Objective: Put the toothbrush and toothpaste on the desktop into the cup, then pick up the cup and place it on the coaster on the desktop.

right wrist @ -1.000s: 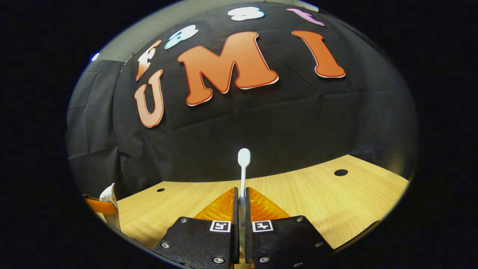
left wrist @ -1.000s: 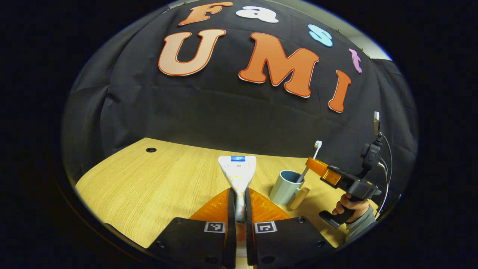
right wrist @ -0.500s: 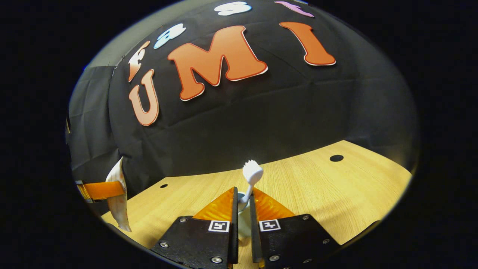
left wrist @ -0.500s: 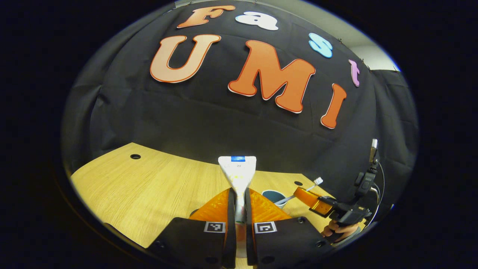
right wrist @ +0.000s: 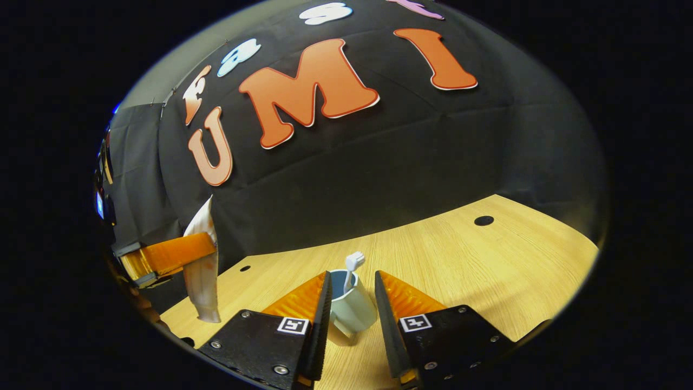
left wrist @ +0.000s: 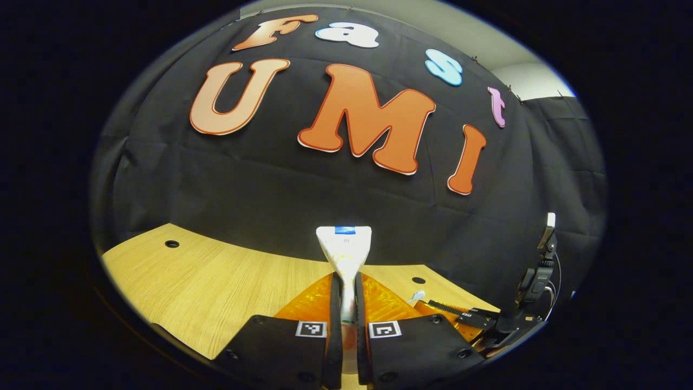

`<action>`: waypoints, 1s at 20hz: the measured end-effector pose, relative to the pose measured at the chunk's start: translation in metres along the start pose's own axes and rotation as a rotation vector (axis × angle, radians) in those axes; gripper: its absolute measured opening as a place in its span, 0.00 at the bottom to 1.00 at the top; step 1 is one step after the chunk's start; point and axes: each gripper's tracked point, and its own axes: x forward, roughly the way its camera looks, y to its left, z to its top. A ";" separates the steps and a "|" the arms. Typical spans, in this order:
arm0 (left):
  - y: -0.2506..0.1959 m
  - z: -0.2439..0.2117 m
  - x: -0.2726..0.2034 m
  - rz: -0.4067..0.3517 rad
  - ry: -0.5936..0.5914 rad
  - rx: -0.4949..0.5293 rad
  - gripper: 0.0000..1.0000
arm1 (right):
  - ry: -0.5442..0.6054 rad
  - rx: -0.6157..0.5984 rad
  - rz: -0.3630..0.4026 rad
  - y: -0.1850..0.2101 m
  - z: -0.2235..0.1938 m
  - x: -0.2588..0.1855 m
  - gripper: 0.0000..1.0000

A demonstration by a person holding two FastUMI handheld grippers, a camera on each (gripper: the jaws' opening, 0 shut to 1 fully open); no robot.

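Here, in the left gripper view, the left claw sits at six o'clock with its two fingers pressed together on the toothpaste, a white tube whose flat crimped end stands up toward twelve o'clock; it is carried clear above the wooden counter, seemingly so it can be lowered into the cup next. At about four o'clock the right claw lies low over the counter, with the white toothbrush head just beside it. In the right gripper view, the right claw stands parted at six o'clock, gripping nothing, its fingers either side of the pale blue cup without visibly touching it. The toothbrush leans inside the cup, bristles up, so that part of the task looks done. At nine o'clock the left claw holds the toothpaste hanging nozzle end down, near the cup but apart from it. The coaster cannot be made out.
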 end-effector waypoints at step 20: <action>-0.028 -0.022 0.070 -0.060 -0.072 -0.064 0.14 | -0.132 0.009 -0.053 -0.059 0.037 -0.046 0.52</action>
